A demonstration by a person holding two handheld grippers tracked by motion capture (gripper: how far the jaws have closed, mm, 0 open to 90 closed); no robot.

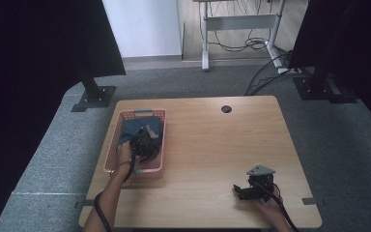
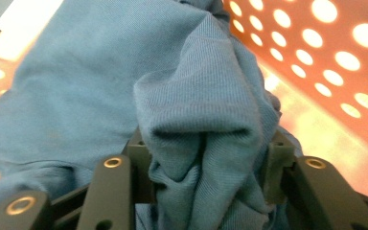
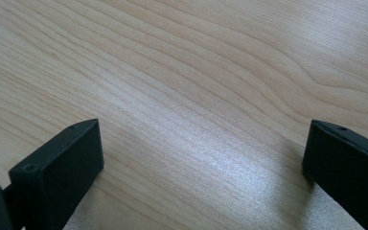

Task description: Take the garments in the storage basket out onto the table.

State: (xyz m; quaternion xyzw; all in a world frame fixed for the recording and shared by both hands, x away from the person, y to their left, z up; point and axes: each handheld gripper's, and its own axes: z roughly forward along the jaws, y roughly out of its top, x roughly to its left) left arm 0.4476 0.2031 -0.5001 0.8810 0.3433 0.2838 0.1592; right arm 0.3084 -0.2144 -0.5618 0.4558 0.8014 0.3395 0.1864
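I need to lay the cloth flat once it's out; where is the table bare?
The wooden table is bare between the pink basket and the right gripper, up to the cable hole. Crowded: the basket, where the left gripper grips the blue cloth.

cloth (image 2: 206, 96): blue fine-ribbed knit, matt, soft folds. basket (image 2: 345, 62): pink perforated plastic, slightly glossy. tabletop (image 3: 196, 72): pale wood grain, smooth, faint sheen. tongs (image 3: 201, 163): matt black plastic.

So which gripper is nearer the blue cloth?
Left. The left gripper is in the pink basket, its jaws around a fold of the blue cloth; the right gripper rests apart on the table.
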